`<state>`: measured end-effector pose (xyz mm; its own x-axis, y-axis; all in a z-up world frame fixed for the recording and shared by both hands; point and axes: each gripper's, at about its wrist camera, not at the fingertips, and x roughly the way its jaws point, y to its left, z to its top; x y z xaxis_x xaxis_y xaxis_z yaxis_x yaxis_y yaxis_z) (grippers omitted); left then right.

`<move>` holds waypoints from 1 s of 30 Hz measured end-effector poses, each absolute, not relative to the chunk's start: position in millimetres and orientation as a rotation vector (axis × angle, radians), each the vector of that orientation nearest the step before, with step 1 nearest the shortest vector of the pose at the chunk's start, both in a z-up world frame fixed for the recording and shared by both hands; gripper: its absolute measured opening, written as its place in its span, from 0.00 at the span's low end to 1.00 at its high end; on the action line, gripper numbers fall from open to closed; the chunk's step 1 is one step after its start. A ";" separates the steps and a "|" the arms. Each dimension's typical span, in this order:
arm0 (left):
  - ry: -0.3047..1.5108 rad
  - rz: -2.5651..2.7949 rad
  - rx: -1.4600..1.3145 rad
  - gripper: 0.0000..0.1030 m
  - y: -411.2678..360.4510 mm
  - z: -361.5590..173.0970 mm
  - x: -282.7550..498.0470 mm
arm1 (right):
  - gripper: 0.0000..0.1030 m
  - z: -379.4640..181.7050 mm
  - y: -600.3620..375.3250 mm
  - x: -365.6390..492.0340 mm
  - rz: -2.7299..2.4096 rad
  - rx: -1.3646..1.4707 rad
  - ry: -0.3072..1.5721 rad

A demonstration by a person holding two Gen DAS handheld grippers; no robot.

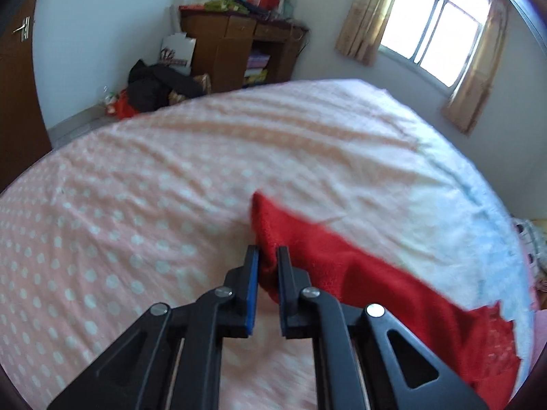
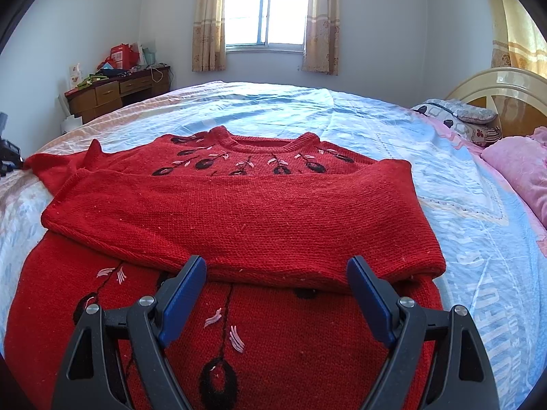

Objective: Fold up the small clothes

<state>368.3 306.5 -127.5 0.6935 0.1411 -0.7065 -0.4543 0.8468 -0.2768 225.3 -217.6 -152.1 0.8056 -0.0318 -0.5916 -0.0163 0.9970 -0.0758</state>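
Left wrist: left claw (image 1: 267,256) pinching red sweater sleeve (image 1: 273,225); right claw (image 2: 277,270) spread above sweater (image 2: 239,212).

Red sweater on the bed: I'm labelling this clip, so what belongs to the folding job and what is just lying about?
Job: red sweater; left gripper shut on its sleeve; right gripper, open.
Lying about: pink pillow; cluttered desk; curtains.

Bed (image 2: 342,109) beyond red sweater (image 2: 239,205) lay open toward window (image 2: 266,10). Pink pillow (image 2: 519,167) and headboard (image 2: 495,85) blocked right side. Polka-dot sheet (image 1: 119,205) left of left gripper (image 1: 268,256) lay bare. Desk (image 1: 236,48) and dark bag heap (image 1: 157,82) crowded far corner, well apart from bed edge.
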 end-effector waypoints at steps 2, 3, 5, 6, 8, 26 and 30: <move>0.697 0.303 -0.483 0.10 300.1 -106.8 362.0 | 0.82 -152.2 -217.1 225.5 -0.007 -0.077 0.635; 0.675 0.276 -0.498 0.10 295.5 -93.1 358.0 | 0.82 -152.4 -216.7 225.2 -0.006 -0.073 0.636; 0.636 0.223 -0.517 0.10 284.3 -68.1 350.9 | 0.82 -152.4 -217.7 225.7 -0.002 -0.064 0.638; 0.620 0.204 -0.516 0.10 277.9 -57.6 348.5 | 0.82 -152.5 -218.3 225.9 0.002 -0.058 0.639; 0.591 0.161 -0.513 0.10 264.6 -36.5 345.6 | 0.82 -152.4 -220.0 225.9 0.009 -0.047 0.639; 0.514 -0.175 -0.495 0.10 121.0 63.9 339.9 | 0.82 -114.0 -277.9 210.5 0.027 0.230 0.535; 0.526 -0.242 -0.469 0.10 77.7 67.2 344.9 | 0.82 -111.3 -291.4 210.4 0.005 0.256 0.523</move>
<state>344.9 77.7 67.2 0.8399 -0.3376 -0.4249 0.1021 0.8673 -0.4872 210.4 -291.4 -111.3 0.8673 0.0694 -0.4930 0.0606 0.9681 0.2430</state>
